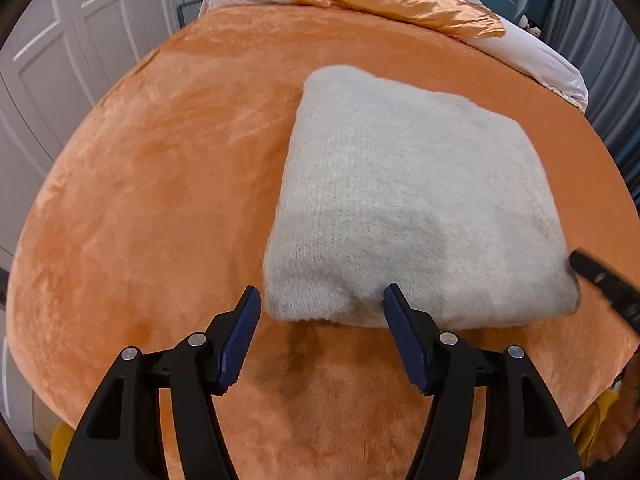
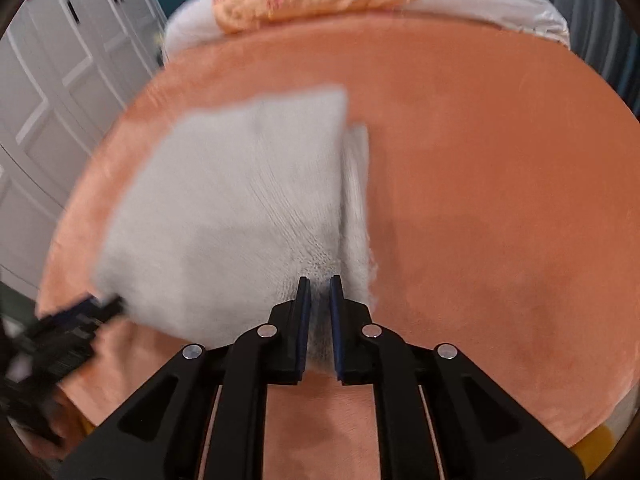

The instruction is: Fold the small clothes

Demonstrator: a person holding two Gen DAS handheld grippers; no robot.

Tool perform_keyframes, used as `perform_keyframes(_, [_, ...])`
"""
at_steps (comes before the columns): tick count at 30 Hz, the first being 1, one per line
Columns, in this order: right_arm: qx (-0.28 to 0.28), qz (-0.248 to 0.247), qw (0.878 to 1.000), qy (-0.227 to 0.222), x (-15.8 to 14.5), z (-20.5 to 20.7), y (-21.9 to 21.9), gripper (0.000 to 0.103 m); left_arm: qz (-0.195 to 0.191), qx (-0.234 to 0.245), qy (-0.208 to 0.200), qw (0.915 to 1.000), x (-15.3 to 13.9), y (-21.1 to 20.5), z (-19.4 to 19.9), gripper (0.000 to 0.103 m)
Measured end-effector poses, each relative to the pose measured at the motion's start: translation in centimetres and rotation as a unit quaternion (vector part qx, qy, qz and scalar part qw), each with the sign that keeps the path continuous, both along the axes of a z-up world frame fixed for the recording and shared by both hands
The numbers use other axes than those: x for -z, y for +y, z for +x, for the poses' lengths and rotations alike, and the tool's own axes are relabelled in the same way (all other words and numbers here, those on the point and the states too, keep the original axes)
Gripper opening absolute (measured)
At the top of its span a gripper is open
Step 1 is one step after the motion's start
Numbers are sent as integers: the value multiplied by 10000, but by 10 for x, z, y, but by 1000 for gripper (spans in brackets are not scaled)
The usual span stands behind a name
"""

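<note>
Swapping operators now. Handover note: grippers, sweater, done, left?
Left gripper: open, empty, at the near-left edge of the white knit sweater.
Right gripper: shut on the sweater's near-right corner; that view is motion-blurred.
Sweater lies on the orange bedspread, already folded to a compact rectangle.
Left: release the right corner, tidy the strip poking out along the right edge if needed.

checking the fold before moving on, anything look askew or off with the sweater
Mostly tidy: the white knit sweater lies as a neat rectangle on the orange blanket. One oddity: in the right wrist view a narrow strip sticks out past its right edge, beside where the right gripper pinches it.
</note>
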State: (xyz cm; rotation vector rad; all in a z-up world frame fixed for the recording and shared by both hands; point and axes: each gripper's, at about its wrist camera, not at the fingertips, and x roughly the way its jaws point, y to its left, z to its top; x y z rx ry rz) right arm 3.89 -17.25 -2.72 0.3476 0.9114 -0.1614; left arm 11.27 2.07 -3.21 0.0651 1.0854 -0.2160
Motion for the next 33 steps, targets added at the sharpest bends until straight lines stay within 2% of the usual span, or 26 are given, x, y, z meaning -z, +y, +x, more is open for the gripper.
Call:
perform_keyframes(2, [-80, -22, 10000, -12, -3, -2, 4, 9, 36, 12, -45, 10000, -3, -2, -3, 62])
perform_keyframes(6, [-137, -242, 9981, 557, 38, 7, 10, 9, 26, -34, 4, 10000, -5, -5, -6, 62])
perform_keyframes(12, [-5, -108, 9999, 119, 4, -15, 14, 10, 183, -66, -119, 9997, -12, -5, -17, 62])
perform_keyframes(16, [38, -212, 9997, 112, -3, -40, 18, 11, 278, -147, -103, 9995, -10, -5, -26, 62])
perform_keyframes(24, [110, -416, 9985, 345, 24, -67, 43, 15, 310, -259, -101, 9991, 1, -7, -49, 63])
perform_keyframes(33, [196, -522, 9970, 544, 51, -84, 55, 19, 349, -168, 1, 9992, 29, -12, -74, 63])
